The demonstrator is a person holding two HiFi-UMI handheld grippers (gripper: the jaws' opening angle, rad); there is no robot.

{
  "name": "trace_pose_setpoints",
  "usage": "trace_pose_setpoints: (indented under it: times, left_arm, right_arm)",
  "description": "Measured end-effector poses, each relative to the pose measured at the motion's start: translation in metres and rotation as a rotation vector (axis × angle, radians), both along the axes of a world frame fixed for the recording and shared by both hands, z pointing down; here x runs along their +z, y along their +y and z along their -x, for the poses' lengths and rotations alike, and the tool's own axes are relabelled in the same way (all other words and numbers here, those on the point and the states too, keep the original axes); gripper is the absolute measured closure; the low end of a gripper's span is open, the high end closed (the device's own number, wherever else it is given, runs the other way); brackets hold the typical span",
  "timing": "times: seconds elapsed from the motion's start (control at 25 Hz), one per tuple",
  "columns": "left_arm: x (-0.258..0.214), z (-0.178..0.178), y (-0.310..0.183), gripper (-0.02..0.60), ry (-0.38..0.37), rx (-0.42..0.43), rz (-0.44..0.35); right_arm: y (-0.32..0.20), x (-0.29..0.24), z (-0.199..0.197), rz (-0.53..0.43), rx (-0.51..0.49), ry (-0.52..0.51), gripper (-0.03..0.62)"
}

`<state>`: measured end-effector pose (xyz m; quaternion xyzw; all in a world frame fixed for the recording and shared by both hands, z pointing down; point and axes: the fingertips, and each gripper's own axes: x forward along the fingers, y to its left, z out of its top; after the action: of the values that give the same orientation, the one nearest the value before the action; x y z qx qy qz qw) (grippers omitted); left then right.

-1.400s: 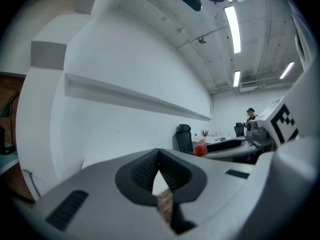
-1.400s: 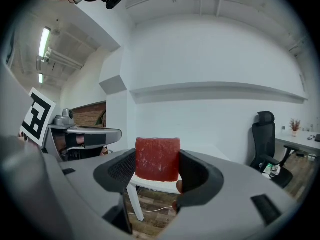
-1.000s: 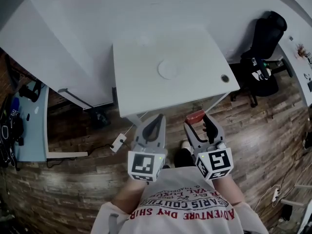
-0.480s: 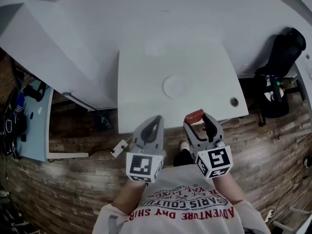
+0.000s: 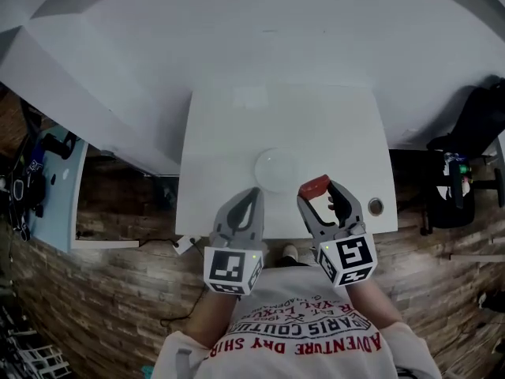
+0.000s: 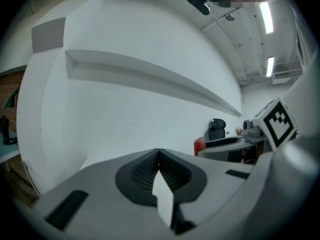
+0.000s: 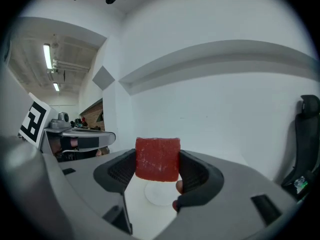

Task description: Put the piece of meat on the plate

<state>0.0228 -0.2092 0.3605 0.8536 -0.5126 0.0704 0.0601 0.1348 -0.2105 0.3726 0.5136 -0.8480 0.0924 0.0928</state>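
Observation:
A red block of meat (image 7: pixel 158 159) sits clamped between the jaws of my right gripper (image 7: pixel 158 170). In the head view the meat (image 5: pixel 315 186) hangs over the near edge of the white table (image 5: pixel 229 125), in my right gripper (image 5: pixel 318 198). The white round plate (image 5: pixel 275 169) lies flat on the table, just left of and beyond the meat; the right gripper view shows the plate (image 7: pixel 161 194) below the jaws. My left gripper (image 5: pixel 251 197) hovers at the table's near edge, its jaws shut with nothing between them. The left gripper (image 6: pixel 159 156) faces the wall.
A round cable hole (image 5: pixel 375 207) sits in the table's near right corner. A black office chair (image 5: pixel 473 144) stands to the right on the wood floor. A light desk with dark items (image 5: pixel 43 188) is at the left. White walls (image 5: pixel 260 22) rise behind the table.
The table and plate have drawn closer and lower in the head view; both grippers now reach over the near edge, and the meat is nearer the plate.

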Motion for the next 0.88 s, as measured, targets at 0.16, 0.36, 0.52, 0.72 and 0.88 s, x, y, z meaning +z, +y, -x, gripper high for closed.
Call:
trace_pose_setpoints:
  times: [0.16, 0.36, 0.52, 0.72, 0.88]
  left_arm:
    - [0.013, -0.006, -0.022, 0.574, -0.013, -0.04, 0.049]
    - [0.024, 0.007, -0.051, 0.574, -0.012, -0.087, 0.076]
    - [0.036, 0.017, -0.074, 0.574, -0.002, -0.069, 0.099]
    - [0.054, 0.03, -0.105, 0.574, -0.004, -0.022, 0.139]
    - [0.075, 0.042, -0.125, 0.574, 0.004, -0.002, 0.192]
  right_arm:
    - [-0.029, 0.014, -0.011, 0.049, -0.028, -0.005, 0.319]
    - [-0.06, 0.033, -0.005, 0.095, -0.036, 0.013, 0.319]
    - [-0.079, 0.046, 0.011, 0.13, -0.041, 0.033, 0.319]
    - [-0.1, 0.072, 0.028, 0.204, -0.028, 0.079, 0.319]
    - [-0.109, 0.108, 0.039, 0.292, -0.03, 0.149, 0.319]
